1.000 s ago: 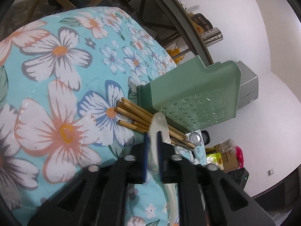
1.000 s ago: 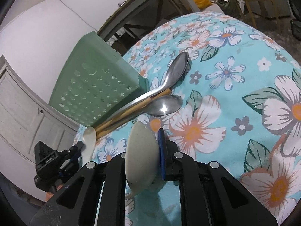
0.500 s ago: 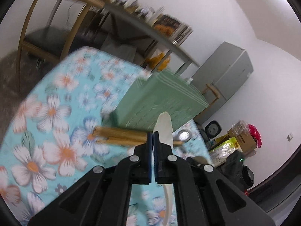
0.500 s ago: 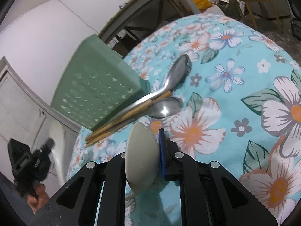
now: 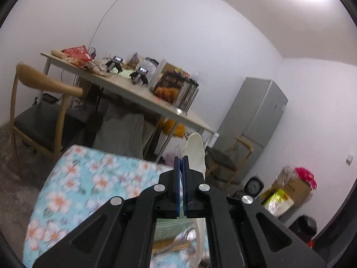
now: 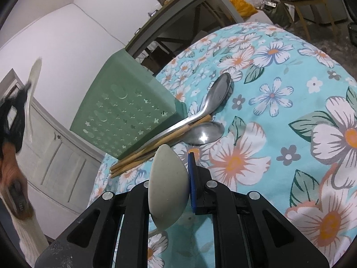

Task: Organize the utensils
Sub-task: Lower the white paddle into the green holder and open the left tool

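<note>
- Left wrist view: left gripper (image 5: 181, 163) clenched, blue pads pinched tight on a white ceramic spoon (image 5: 196, 150); its bowl sticks up past the fingertips, its handle runs down under the jaws.
- It's held high above the floral tablecloth (image 5: 89, 178), facing a cluttered desk (image 5: 138, 91) and grey fridge (image 5: 256, 120).
- Green utensil holder (image 5: 169, 225) only partly visible below, behind the gripper body.
- Right wrist view: right gripper (image 6: 178, 169) grasps a second white spoon (image 6: 168, 185), bowl edge-on between the pads.
- Green holder (image 6: 125, 114) lies tipped on its side near the table's far edge; two metal spoons (image 6: 207, 102) and bamboo chopsticks (image 6: 156, 147) spill from its mouth onto the cloth.
- Left hand (image 6: 9, 156) blurred at frame left.
</note>
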